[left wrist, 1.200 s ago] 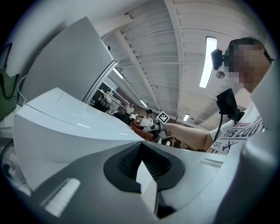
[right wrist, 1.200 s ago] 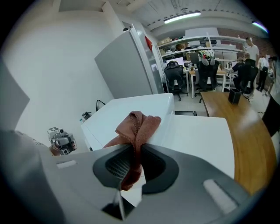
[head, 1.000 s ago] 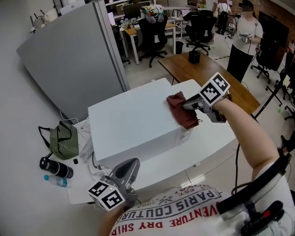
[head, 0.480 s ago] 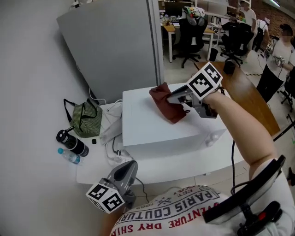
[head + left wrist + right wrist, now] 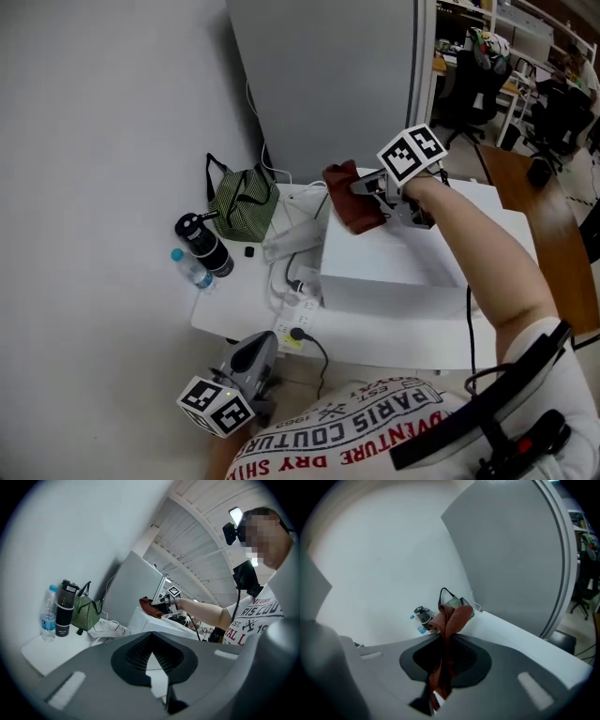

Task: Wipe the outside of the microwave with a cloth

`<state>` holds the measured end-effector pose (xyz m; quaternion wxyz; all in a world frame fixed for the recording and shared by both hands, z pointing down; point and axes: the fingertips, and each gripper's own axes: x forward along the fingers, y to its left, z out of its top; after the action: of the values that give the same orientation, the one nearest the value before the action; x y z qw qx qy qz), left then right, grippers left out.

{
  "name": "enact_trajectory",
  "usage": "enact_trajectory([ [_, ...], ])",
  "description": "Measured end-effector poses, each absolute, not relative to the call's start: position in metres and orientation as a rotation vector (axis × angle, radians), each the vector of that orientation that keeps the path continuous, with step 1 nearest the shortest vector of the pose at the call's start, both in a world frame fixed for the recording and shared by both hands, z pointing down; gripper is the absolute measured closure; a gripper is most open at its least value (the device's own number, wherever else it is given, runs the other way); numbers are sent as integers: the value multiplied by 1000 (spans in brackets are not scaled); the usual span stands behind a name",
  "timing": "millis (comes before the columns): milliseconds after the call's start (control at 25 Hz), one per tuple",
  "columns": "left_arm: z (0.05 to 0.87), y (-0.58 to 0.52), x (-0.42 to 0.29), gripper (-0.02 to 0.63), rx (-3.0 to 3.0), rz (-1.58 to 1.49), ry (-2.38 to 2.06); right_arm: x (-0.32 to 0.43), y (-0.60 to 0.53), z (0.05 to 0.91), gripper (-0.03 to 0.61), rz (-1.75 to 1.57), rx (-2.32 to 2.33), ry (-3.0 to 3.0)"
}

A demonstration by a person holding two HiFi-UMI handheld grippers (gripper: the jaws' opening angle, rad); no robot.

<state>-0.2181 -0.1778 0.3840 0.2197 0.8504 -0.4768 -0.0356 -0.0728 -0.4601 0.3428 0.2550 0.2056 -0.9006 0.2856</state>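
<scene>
The white microwave stands on a white table. My right gripper is shut on a dark red cloth, pressing it on the microwave's top at its far left corner. In the right gripper view the cloth is pinched between the jaws and bunches out ahead. My left gripper hangs low by my body, below the table's near edge, jaws shut with nothing between them. The left gripper view shows the microwave and cloth far ahead.
Left of the microwave lie a green striped bag, a black flask, a small water bottle and white cables with a power strip. A grey partition stands behind. A wooden desk and office chairs are at the right.
My right gripper has dragged the cloth across the microwave's top, from the right side to the far left corner. My head view has swung left. The left gripper stays low.
</scene>
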Motion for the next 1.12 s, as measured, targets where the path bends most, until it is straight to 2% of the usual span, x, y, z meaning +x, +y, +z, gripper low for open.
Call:
enact_trajectory([
  [280,383,-171,-230,613,2307,-113,-1367,-68,-482,370,535,774,603,-2312],
  [520,383,-185,-210,612,2340,-115,-1300,-30,-493,376,535,839,662,-2299],
  [1120,374,-232,-95,612,2507,-41,-953,195,-469,374,534,974,1004,-2168],
])
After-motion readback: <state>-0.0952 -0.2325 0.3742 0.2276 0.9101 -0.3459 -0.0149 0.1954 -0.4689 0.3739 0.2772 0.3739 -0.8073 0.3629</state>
